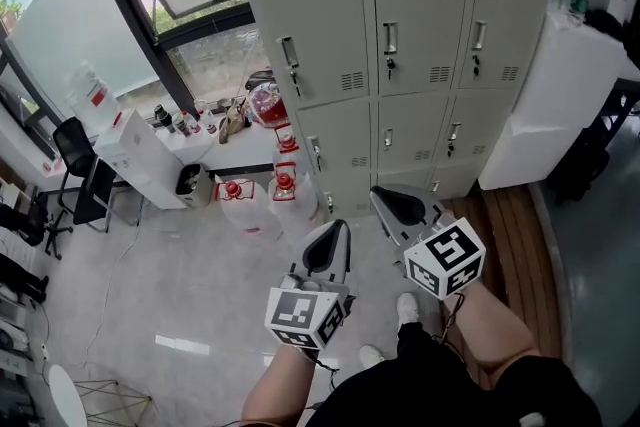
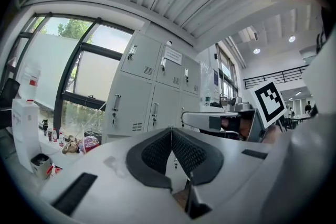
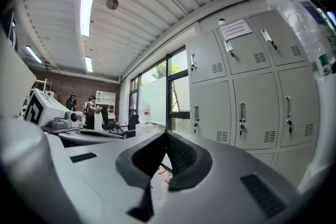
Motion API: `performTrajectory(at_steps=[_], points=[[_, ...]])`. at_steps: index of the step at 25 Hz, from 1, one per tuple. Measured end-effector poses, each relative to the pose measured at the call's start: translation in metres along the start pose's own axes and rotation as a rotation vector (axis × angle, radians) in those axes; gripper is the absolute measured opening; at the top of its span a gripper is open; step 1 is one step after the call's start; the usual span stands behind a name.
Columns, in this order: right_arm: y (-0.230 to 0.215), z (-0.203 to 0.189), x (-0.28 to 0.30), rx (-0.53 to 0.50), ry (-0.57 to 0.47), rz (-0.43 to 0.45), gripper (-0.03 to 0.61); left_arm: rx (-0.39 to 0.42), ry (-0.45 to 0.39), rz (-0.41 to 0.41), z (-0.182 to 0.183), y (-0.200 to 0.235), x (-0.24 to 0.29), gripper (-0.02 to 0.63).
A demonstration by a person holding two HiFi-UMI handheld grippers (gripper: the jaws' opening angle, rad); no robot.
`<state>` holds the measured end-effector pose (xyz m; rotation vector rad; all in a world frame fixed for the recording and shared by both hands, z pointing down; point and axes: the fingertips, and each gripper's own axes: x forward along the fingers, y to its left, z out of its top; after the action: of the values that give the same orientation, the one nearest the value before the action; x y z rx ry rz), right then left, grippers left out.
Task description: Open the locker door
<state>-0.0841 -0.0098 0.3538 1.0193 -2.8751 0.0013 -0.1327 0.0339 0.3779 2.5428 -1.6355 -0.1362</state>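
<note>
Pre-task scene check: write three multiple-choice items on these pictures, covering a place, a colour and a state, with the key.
1. Where do the red-capped jugs stand?
A) on the floor beside the lockers
B) atop the lockers
C) on a chair

2. What colour are the lockers?
A) blue
B) light grey
C) red

3. The left hand-held gripper has its jaws:
A) wide open
B) shut on a handle
C) shut, empty

Key: 1A, they stand at the lockers' foot; 2B, all are pale grey; 3C, its jaws meet with nothing between.
</note>
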Motion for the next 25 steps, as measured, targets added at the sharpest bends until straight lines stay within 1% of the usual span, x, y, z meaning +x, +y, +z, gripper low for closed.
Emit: performTrajectory(at_steps=[5, 12, 25], points=[[-0.007, -0.003, 0.015, 0.004, 0.005, 0.014, 0.054, -0.007, -0.005, 0.021, -0.001, 0.013, 0.007, 0.017], [-0.04, -0.002, 0.039, 0.013, 0.0, 0.024, 0.053, -0.007, -0.003, 0.044, -0.001, 0.029, 0.04, 0.017], [-0.146, 0.002, 0.089, 0.039, -0.01, 0.026, 0.053, 0.008, 0.008, 0.054, 0.003, 0.046, 0.146, 0.017]])
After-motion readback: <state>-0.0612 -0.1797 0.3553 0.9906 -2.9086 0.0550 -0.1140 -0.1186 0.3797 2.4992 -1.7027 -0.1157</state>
